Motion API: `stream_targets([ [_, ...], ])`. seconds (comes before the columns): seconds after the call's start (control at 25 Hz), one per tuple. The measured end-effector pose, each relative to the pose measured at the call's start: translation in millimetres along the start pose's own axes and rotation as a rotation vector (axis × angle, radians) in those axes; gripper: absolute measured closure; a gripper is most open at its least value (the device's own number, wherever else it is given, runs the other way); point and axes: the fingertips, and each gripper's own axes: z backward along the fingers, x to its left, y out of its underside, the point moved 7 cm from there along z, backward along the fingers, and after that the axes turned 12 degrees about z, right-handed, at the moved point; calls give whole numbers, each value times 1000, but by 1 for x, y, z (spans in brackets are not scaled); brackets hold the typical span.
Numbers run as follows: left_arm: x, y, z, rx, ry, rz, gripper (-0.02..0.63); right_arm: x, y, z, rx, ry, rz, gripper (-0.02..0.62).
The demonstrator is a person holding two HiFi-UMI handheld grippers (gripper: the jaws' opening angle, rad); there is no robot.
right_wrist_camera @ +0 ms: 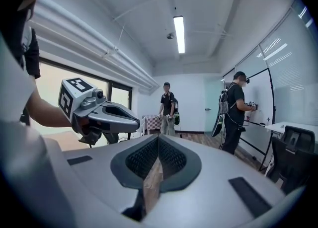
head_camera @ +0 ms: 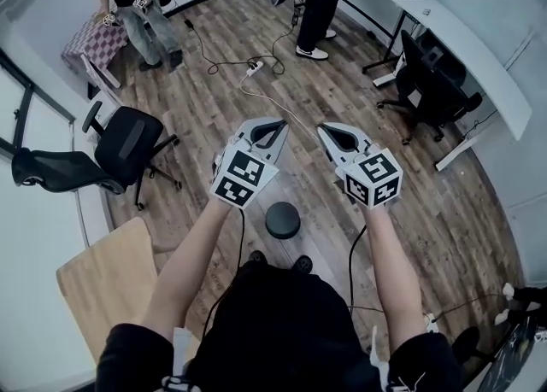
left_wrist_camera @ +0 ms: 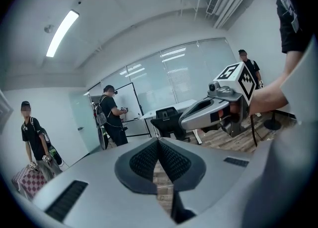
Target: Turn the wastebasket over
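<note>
1. Left gripper: fingers pressed together with nothing in them, held up over the floor.
2. Wastebasket: it's on the floor, between the two grippers and nearer than them. From above it's just a dark disc, so I can't tell mouth from base. It could be flipped or not, so I'd check that first.
3. Right gripper: same deal, fingers closed and empty.

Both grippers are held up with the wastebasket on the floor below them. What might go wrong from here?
1. The left gripper and right gripper have closed, empty jaws; lowered that way, they may knock the wastebasket away.
2. The left gripper's cable hangs close to it and might snag.
</note>
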Motion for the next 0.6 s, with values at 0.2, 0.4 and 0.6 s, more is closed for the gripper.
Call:
stream_targets([
  [0.2, -5, 1, 0, 6, 3, 8, 589, 0, 2, 4, 4, 0, 6, 565],
  [0.4, -8, 4, -4, 14, 6, 16, 589, 2, 5, 6, 16, -4, 25, 565],
  [0.6, -12, 4, -6, 10, 10, 16, 589, 2, 4, 11, 15, -4, 39, 565],
])
